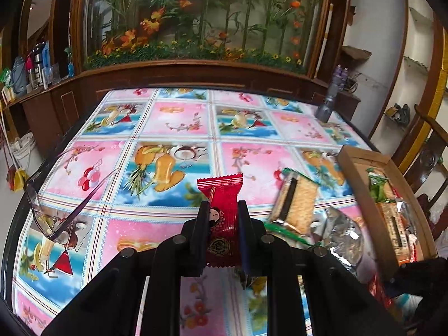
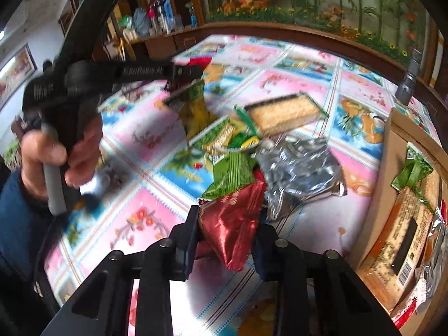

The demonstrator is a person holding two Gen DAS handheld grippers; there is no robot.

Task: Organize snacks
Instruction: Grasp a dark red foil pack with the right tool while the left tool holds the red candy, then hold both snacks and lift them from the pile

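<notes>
Both grippers were matte black plastic, blunt and square-fingered. On the left, the left gripper [image 1: 223,210] was clamped tight on a small red snack packet [image 1: 222,218], a glossy pillow-shaped wrapper with zigzag crimped ends and a little printed face, held upright clear of the worktop [image 1: 179,123]. That worktop wore a slick, shiny cloth printed in pink and blue squares of fruit and blossom. A pair of thin-framed glasses [image 1: 60,204] lay folded open near its left edge.

Toward the middle sat the loose heap of snacks: a rectangular grainy biscuit bar [image 1: 294,204] in clear film with a dark stripe along one side, crinkled green wrappers [image 2: 229,173], and a crumpled silver foil bag [image 2: 299,168] with sharp creases.

From the right wrist view, a hand [image 2: 53,154] in a dark blue sleeve gripped the left tool's grey handle. The right gripper [image 2: 228,224] had its fingers narrowed round a crumpled red foil packet [image 2: 232,224], puffy and wrinkled, at the near edge of the heap, the pads pressing its sides.

Farthest right stood a shallow cardboard box [image 2: 392,145] of plain brown board, already holding an orange-labelled bar [image 2: 400,240] and more green and silver wrappers. A grey ribbed bottle [image 1: 329,103] stood at the far corner.
</notes>
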